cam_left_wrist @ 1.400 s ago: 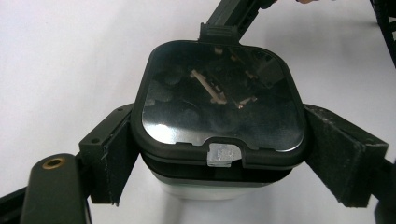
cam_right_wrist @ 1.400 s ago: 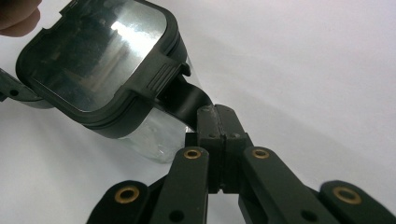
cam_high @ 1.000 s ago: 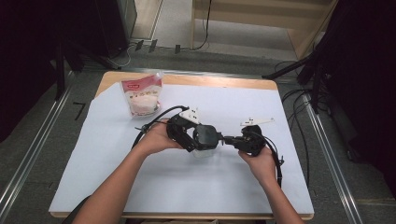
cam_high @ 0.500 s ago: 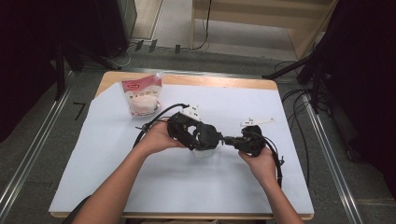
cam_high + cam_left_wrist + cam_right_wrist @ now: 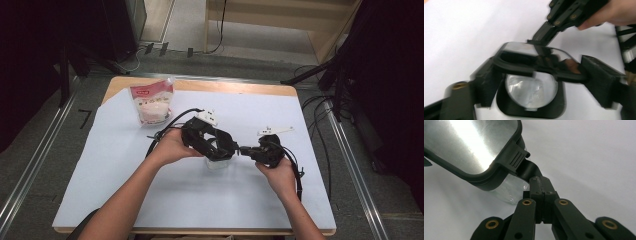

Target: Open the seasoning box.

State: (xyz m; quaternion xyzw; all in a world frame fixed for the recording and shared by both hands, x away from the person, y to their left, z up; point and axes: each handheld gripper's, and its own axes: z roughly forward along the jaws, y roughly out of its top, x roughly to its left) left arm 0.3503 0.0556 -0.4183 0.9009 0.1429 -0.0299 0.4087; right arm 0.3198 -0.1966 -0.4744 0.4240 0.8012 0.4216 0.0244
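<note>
- High view: the white tabletop (image 5: 100,165) carried a pouch of white contents (image 5: 151,102) standing at its far left, well apart from the work.
- The clear container (image 5: 218,162) stood at mid-tabletop between the two hands, with its black-rimmed lid (image 5: 469,142) still on it.
- Progress, as I judged it: the opening had only begun. One side latch (image 5: 515,157) was pinched, but the lid had not lifted, so unlatching and removal were left.
- The left hand (image 5: 172,146) reached in from the left, its forearm angled across the tabletop. The right hand (image 5: 281,176) came in low from the right, pointing at the container's side.
- The left claw (image 5: 539,75) straddled the lid from above. Its jaws had just been closing and appeared to meet the rim on both sides.
- The right claw (image 5: 541,185) was clamped tight on the latch's tab.
</note>
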